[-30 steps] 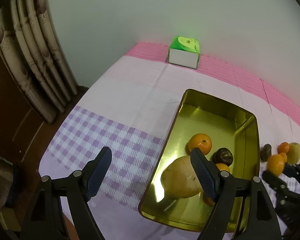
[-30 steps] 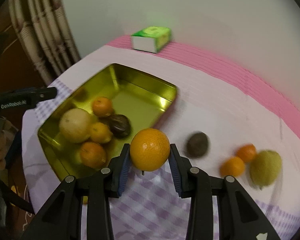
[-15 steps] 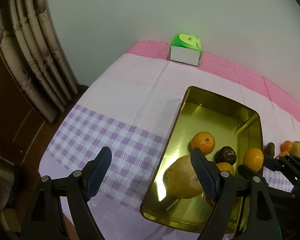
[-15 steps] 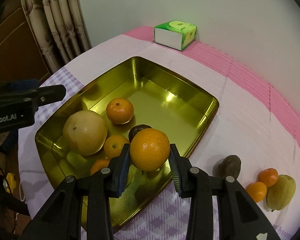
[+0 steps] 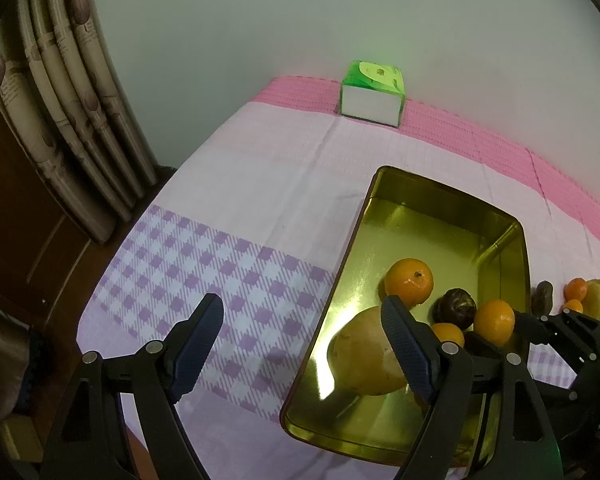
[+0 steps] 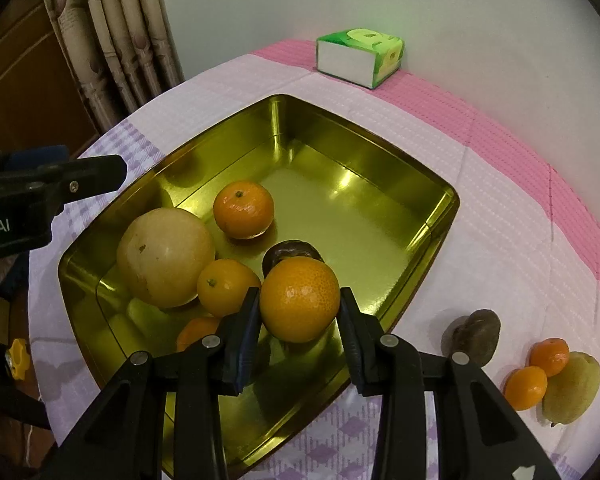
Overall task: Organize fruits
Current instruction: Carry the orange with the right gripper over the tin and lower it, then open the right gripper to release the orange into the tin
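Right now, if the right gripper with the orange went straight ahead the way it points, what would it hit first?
Probably the dark brown wrinkled fruit just beyond the held orange in the gold metal tray. Depth is unclear, so the right gripper might pass above it.

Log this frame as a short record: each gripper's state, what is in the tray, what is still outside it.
right gripper: shut on orange, held over the tray
left gripper: open, holding nothing
tray: gold metal, holds a large pale fruit, three more oranges, one dark fruit
outside tray: dark fruit, two small oranges, pear on the tablecloth
background: green box by the wall
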The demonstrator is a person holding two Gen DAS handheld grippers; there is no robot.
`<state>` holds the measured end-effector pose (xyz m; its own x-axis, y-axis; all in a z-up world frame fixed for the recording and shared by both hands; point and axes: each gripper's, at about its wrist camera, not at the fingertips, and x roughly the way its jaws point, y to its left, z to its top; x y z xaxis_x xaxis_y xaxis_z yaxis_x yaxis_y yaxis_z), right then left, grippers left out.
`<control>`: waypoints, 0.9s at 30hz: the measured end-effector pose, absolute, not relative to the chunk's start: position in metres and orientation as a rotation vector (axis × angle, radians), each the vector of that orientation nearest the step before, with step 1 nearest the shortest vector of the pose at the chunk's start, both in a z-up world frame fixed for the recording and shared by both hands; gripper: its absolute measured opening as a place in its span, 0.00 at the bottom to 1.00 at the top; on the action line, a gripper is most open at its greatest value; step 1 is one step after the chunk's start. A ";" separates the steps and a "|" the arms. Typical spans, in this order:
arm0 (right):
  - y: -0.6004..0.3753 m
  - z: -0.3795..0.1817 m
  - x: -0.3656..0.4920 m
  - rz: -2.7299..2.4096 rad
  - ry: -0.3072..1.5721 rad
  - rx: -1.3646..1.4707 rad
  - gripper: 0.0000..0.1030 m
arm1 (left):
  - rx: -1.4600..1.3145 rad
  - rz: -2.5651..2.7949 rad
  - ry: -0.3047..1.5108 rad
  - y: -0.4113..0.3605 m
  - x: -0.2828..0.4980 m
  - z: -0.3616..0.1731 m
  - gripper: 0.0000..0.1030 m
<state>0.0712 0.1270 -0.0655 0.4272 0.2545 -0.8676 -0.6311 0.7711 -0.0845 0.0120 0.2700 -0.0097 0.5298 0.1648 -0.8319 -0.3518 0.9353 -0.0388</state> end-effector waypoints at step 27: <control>0.110 -0.048 0.060 0.583 0.950 -0.350 0.43 | -0.181 0.296 0.983 0.261 0.015 -0.012 0.79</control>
<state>0.0605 0.1103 -0.0479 0.4462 0.3110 -0.8392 -0.6073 0.7940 -0.0286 0.0146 0.2606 -0.0121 0.5192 0.1640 -0.8388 -0.3265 0.9450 -0.0174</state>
